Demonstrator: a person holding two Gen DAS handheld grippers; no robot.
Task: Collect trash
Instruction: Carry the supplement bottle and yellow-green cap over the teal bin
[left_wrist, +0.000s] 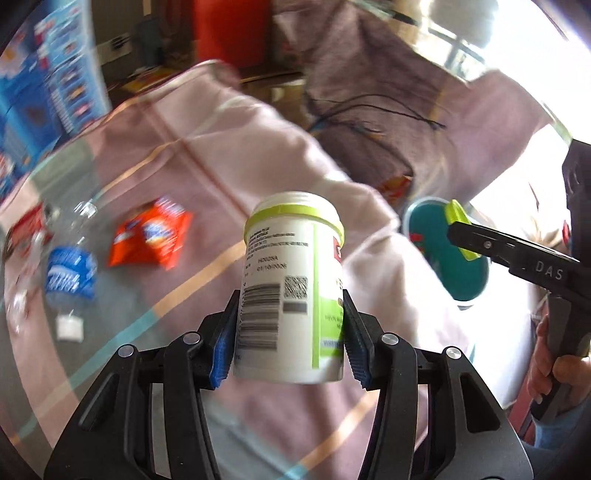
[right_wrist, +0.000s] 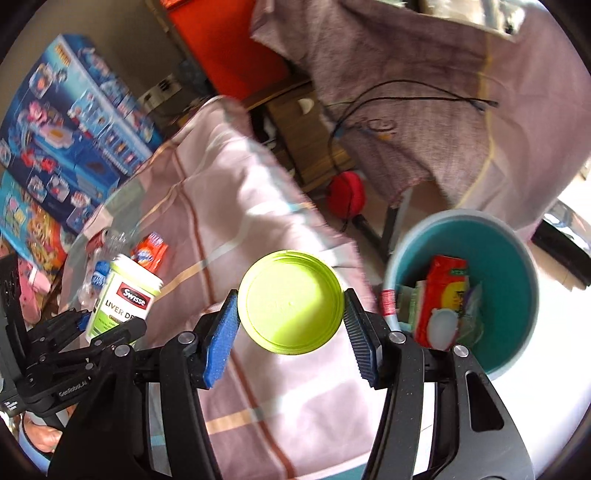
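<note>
Left tongs (left_wrist: 290, 325) closed on a white supplement jar (left_wrist: 291, 288), blue pads (left_wrist: 221, 350) pressed to its lower sides; jar upright, open-mouthed, lime band at the rim, barcode facing the left wrist camera. Same jar (right_wrist: 123, 297) visible from the right wrist camera, "Swisse" label showing, low at the left, held above the pink checked cloth (right_wrist: 229, 206).

Right tongs (right_wrist: 290, 323) clamped on a lime-green lid (right_wrist: 290, 302), pads touching its opposite edges, flat face toward the lens. Lid apart from the jar, raised over the cloth-covered worktop, near the rim of a teal bin (right_wrist: 517, 295). Inside the bin: a red-and-yellow carton (right_wrist: 445, 291), plus crumpled clear plastic and other scraps too jumbled to name.

From the left view, right tongs (left_wrist: 460, 230) reaching in from the right with the lid edge-on, in front of the bin (left_wrist: 465, 280).

Farther off on the cloth: an orange snack packet (left_wrist: 151, 236), a crushed clear bottle with blue label (left_wrist: 70, 273), and a small white scrap (left_wrist: 69, 326). Beyond, a grey-brown blanket (right_wrist: 406, 92) with a black cable (right_wrist: 424, 98) across it, and blue toy boxes (right_wrist: 70, 122) at the left.
</note>
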